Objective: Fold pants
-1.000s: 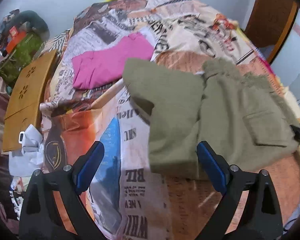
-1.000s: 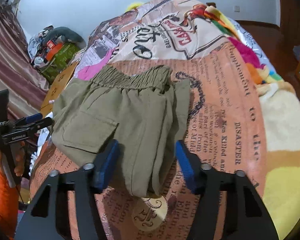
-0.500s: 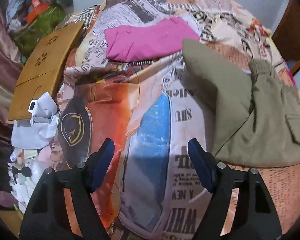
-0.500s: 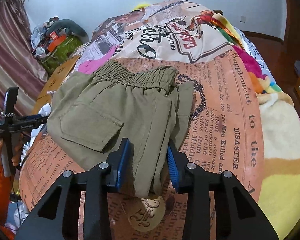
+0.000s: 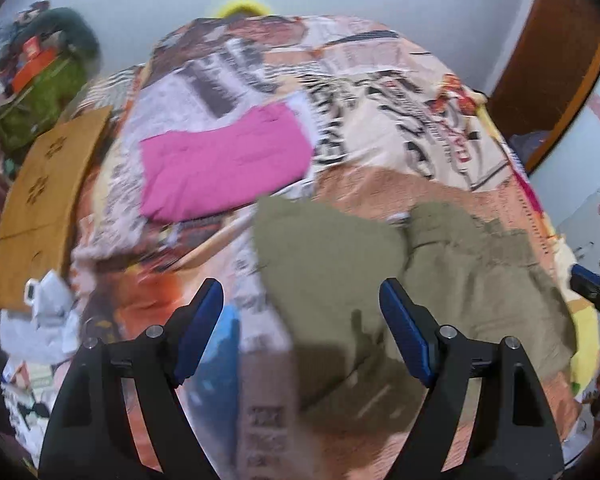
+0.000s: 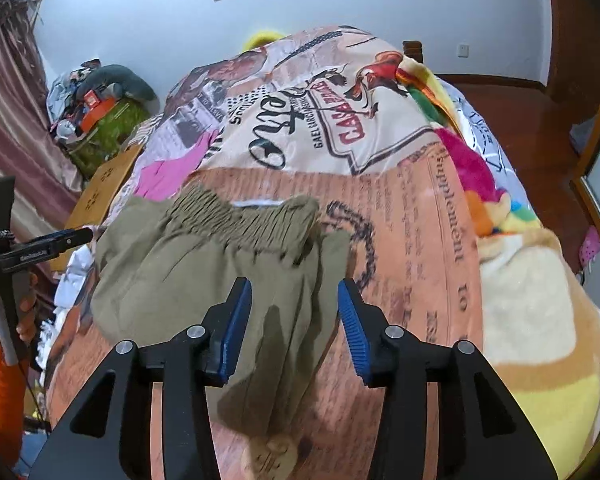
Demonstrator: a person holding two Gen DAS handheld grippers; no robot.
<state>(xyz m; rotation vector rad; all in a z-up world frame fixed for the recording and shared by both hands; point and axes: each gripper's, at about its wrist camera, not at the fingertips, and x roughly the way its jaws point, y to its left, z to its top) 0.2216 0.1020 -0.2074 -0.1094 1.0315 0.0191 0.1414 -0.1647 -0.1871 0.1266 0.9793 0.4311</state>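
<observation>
Olive green pants (image 6: 204,276) lie folded on the newspaper-print bedspread (image 6: 400,216), elastic waistband at the far side. In the left wrist view the pants (image 5: 440,280) fill the right half. My left gripper (image 5: 302,322) is open and empty, hovering above the pants' left edge. It also shows at the left of the right wrist view (image 6: 40,246), held in a hand. My right gripper (image 6: 294,326) is open and empty, its fingers straddling the near folded end of the pants. Its tip shows at the right of the left wrist view (image 5: 592,288).
A folded pink garment (image 5: 220,172) lies on the bed beyond the pants. A wooden board (image 5: 44,200) and white crumpled cloth (image 5: 48,308) lie at the bed's left side. A green bag with clutter (image 6: 100,128) stands at the back left. A colourful blanket (image 6: 520,280) lies on the right.
My right gripper narrowed over the pants' near end, then opened wider. My left gripper swung away to the left and came back over the pants' left edge, staying open.
</observation>
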